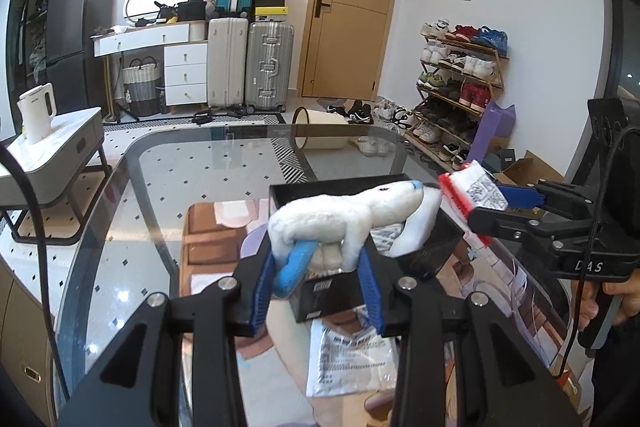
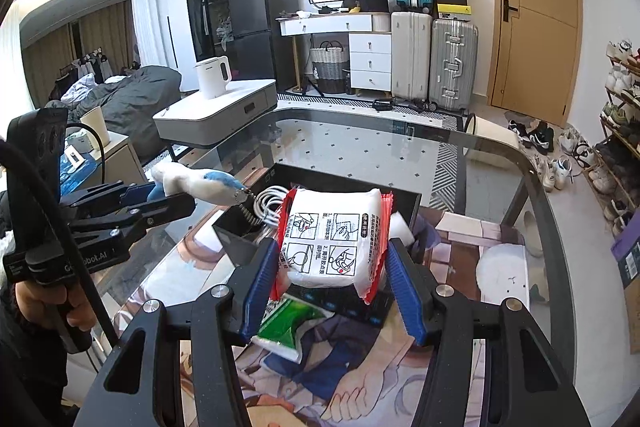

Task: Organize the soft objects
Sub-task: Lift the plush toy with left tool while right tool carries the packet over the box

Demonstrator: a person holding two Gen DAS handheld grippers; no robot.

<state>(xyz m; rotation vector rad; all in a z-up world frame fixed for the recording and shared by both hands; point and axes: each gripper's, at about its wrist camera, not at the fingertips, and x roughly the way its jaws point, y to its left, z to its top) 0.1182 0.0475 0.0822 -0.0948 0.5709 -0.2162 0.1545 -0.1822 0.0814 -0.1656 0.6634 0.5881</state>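
Note:
My left gripper (image 1: pixel 320 259) is shut on a white plush toy with blue parts (image 1: pixel 340 219) and holds it above a black open box (image 1: pixel 288 193) on the glass table. The toy also shows in the right wrist view (image 2: pixel 200 183). My right gripper (image 2: pixel 332 267) is shut on a white tissue pack with red edges (image 2: pixel 334 239), held over the same black box (image 2: pixel 236 235). In the left wrist view the pack (image 1: pixel 476 191) sits between the right gripper's blue fingers (image 1: pixel 516 195). A white coiled cable (image 2: pixel 268 203) lies inside the box.
A green and white packet (image 2: pixel 288 327) lies on the glass table (image 2: pixel 400 143) just below the right gripper. A clear plastic packet (image 1: pixel 352 359) lies under the left gripper. Beyond the table stand a side table with a kettle (image 1: pixel 36 113), suitcases and a shoe rack (image 1: pixel 460 87).

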